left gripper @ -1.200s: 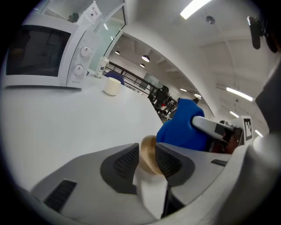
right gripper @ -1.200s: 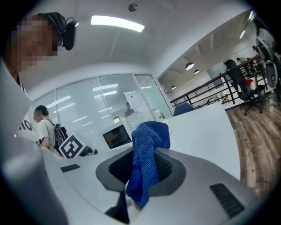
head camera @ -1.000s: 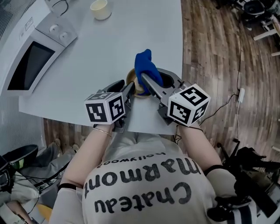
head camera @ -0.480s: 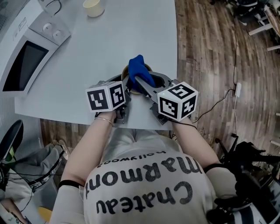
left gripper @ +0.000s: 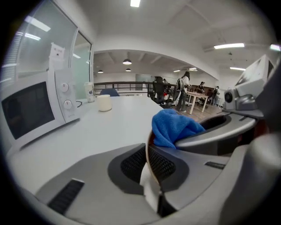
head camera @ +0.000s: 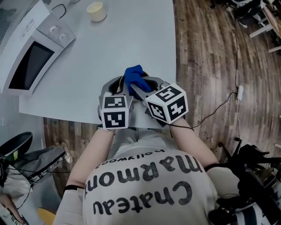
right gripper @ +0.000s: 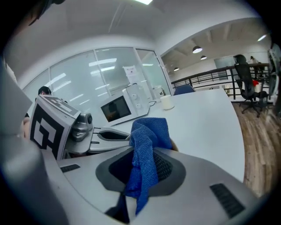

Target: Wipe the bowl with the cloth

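L gripper (left gripper: 148, 163): jaws just been closing, pads now clamped on bowl (left gripper: 147, 186) rim | R gripper (right gripper: 142, 169): pinching blue cloth (right gripper: 147, 132), bunch poking past tips | bowl: near edge of white table (head camera: 109, 44), cloth against its rim | microwave (head camera: 30, 61), cup (head camera: 96, 11) at the far side

Nubby blue cloth (right gripper: 147, 145), smooth matt table (head camera: 131, 44) — wood-plank floor (head camera: 206, 52)
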